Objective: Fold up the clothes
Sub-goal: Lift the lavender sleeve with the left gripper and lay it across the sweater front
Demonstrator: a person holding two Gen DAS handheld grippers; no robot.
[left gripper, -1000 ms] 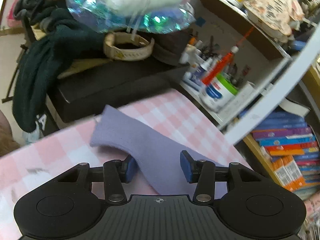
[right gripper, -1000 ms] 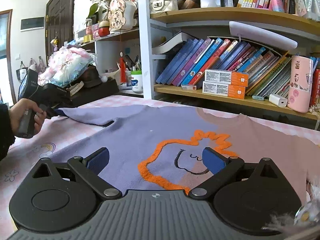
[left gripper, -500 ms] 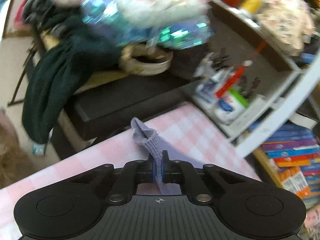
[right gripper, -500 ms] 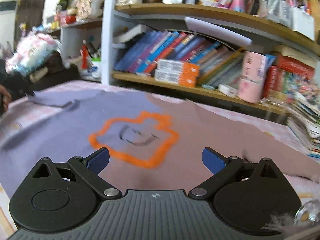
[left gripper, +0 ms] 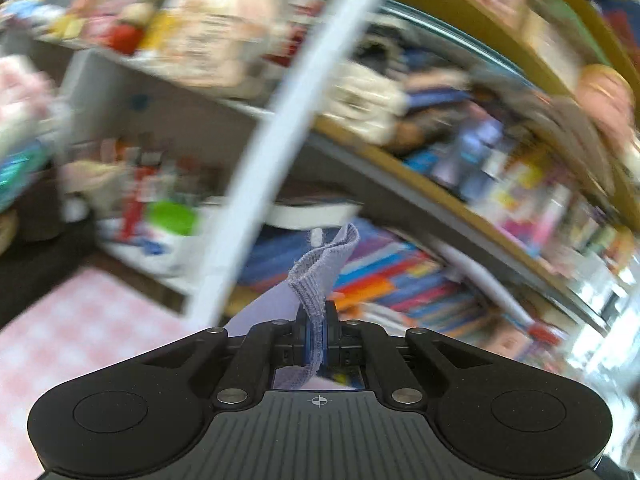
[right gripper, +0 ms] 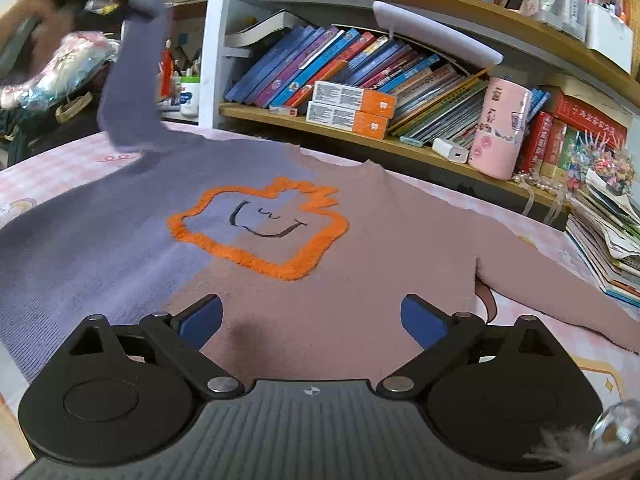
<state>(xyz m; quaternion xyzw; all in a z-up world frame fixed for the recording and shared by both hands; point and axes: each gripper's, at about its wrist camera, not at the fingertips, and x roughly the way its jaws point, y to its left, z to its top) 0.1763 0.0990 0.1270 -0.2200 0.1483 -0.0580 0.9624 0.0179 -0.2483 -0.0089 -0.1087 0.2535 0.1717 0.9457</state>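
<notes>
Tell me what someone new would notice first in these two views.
The sweater, half purple and half mauve, lies spread across the table with an orange-outlined smiling face at its middle. Its purple sleeve is hoisted at upper left, the cuff pinched in the left tongs. The right tongs hang open above the hem.

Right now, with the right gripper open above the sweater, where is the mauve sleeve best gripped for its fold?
Probably near the cuff end of the mauve sleeve, from above. It lies flat and straight on the table, pointing away from the body, so pinching a little fabric there lets the right gripper carry it across the orange design. The cuff itself is out of frame.
</notes>
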